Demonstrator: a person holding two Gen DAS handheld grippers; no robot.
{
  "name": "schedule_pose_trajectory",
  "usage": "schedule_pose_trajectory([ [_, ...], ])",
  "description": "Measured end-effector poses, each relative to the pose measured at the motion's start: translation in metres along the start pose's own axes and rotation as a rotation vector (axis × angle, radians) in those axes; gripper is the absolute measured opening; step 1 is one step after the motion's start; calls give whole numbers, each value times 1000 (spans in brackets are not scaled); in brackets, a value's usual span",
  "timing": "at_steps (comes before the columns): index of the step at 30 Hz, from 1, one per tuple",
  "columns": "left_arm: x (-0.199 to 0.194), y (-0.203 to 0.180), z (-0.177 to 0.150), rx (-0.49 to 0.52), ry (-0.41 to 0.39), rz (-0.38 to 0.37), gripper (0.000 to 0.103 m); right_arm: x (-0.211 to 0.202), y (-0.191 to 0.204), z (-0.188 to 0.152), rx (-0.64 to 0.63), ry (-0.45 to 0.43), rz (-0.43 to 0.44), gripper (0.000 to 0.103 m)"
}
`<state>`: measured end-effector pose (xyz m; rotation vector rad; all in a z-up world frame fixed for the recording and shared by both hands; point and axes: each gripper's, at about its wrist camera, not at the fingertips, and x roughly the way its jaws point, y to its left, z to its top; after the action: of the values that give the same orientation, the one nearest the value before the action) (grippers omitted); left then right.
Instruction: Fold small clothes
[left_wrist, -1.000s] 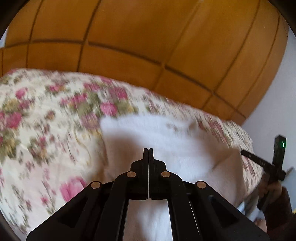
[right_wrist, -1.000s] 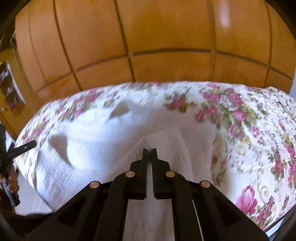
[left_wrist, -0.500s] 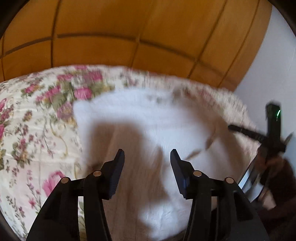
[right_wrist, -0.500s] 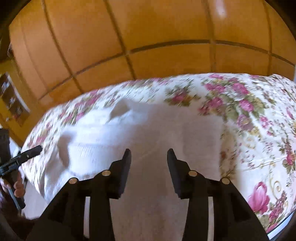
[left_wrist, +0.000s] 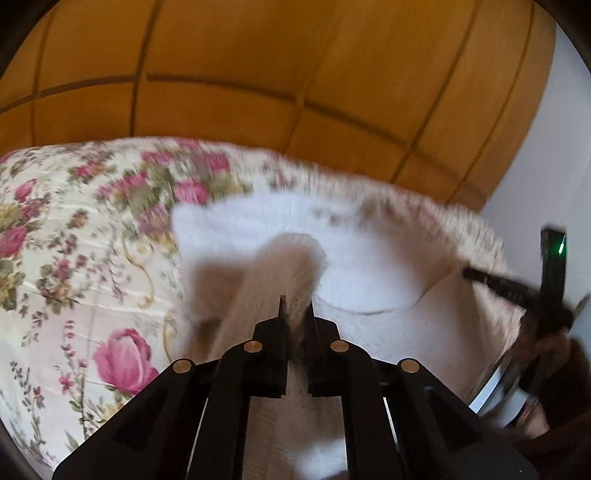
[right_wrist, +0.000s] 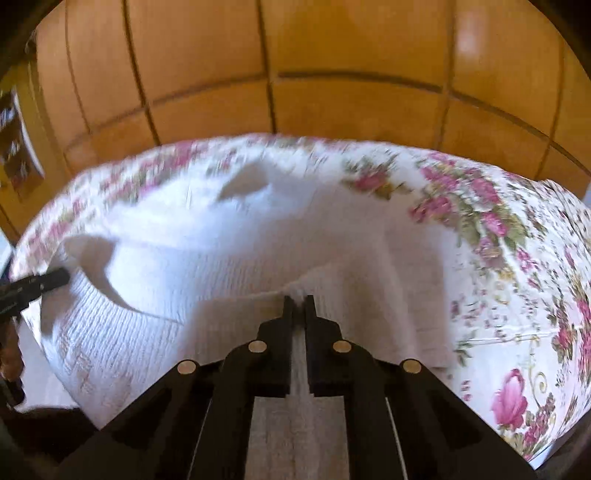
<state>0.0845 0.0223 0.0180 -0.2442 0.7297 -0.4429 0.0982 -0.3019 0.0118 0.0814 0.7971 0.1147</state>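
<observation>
The white knitted garment (right_wrist: 229, 266) is lying spread on the flowered bedspread (right_wrist: 517, 258), filling the middle of the right wrist view and running out toward nine o'clock. The right gripper (right_wrist: 298, 300) is pinching the near hem at six o'clock, its fingers closed on the knit. In the left wrist view the left gripper (left_wrist: 295, 303) is closing its fingers on a raised fold of the same garment (left_wrist: 369, 258), with cloth bunching up between them toward twelve o'clock. The other tool is showing at three o'clock there, blurred.

The step in hand looks like gripping the near edge at two points, ready to carry it over toward the wooden panelling (right_wrist: 295, 74) at twelve o'clock. To do that well, both hands should be lifting together and staying level, keeping the hem taut between them so the knit is not sagging or twisting. The left pinch seems to be taking a thick bunch; a single clean edge would be giving a neater crease.

No baskets, boxes or drawers are showing in either view.
</observation>
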Motion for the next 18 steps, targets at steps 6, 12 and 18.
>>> schedule_pose_trajectory([
  [6, 24, -5, 38, -47, -68, 104, 6, -9, -22, 38, 96, -119, -61, 5],
  [12, 94, 14, 22, -23, 176, 294, 15, 79, -45, 17, 179, 80, -144, 5],
  [18, 37, 55, 11, -109, 104, 234, 29, 74, -53, 8, 209, 49, -117, 11],
])
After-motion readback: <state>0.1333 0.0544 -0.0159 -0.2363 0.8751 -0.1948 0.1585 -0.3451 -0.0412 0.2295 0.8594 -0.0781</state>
